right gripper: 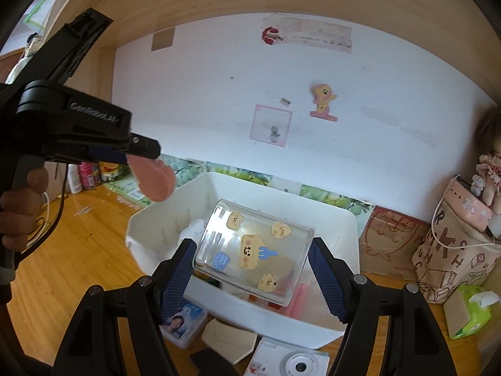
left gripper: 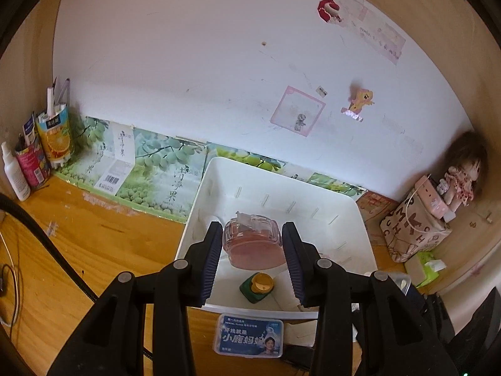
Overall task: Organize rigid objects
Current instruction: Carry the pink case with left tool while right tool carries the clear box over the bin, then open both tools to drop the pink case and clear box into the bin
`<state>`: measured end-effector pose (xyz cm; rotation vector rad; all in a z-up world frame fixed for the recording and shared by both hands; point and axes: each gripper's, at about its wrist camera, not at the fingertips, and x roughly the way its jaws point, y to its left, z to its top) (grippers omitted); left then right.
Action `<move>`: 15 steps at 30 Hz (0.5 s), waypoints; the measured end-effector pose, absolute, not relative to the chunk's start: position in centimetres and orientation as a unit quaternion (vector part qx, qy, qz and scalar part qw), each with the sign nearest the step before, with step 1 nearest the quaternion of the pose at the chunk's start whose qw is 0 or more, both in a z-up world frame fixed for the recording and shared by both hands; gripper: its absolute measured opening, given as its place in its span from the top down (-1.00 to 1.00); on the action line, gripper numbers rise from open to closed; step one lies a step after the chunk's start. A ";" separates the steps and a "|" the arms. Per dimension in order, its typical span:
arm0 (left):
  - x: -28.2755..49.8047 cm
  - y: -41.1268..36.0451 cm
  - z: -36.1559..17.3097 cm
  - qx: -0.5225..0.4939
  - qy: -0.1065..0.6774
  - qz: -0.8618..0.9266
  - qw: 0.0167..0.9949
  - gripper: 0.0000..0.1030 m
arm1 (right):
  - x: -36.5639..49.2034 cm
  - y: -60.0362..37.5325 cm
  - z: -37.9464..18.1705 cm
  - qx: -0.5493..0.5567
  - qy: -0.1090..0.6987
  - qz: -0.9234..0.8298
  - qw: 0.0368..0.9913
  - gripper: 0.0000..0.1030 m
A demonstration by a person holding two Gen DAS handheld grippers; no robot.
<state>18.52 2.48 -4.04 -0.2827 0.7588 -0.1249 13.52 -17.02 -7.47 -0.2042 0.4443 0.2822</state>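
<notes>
My left gripper [left gripper: 252, 235] is shut on a round pink lid [left gripper: 253, 244] with a clear ribbed top and holds it over the white plastic bin [left gripper: 281, 194]. In the right wrist view that left gripper [right gripper: 144, 150] comes in from the upper left with the pink lid [right gripper: 155, 180] above the bin's left corner. My right gripper [right gripper: 252, 244] is shut on a clear cup [right gripper: 253, 250] with yellow cartoon stickers. The cup is tilted over the white bin [right gripper: 338, 219]. A small green and yellow object [left gripper: 258, 285] lies on the bin floor.
A blue dental floss box [left gripper: 249, 335] and a tape roll box [right gripper: 291, 363] lie on the wooden desk in front of the bin. Pen holders [left gripper: 54, 138] stand at the back left. A printed fabric bag [right gripper: 454, 257], a doll [left gripper: 460, 175] and a green tissue pack [right gripper: 469, 310] crowd the right.
</notes>
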 end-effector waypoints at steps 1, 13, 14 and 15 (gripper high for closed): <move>18.7 2.3 -4.1 -0.131 0.369 -0.060 0.918 0.18 | 13.7 -17.1 -7.5 -0.100 0.218 0.136 0.961 -0.43; 20.8 -0.1 -5.5 -0.052 0.378 -0.070 0.922 0.17 | 16.5 -17.8 -9.3 -0.080 0.230 0.097 0.965 -0.43; 21.1 -0.3 -5.7 -0.047 0.382 -0.072 0.920 0.17 | 16.7 -17.9 -9.5 -0.077 0.235 0.094 0.964 -0.43; 21.3 -0.5 -6.0 -0.043 0.385 -0.073 0.919 0.17 | 17.0 -18.0 -9.7 -0.075 0.239 0.091 0.964 -0.43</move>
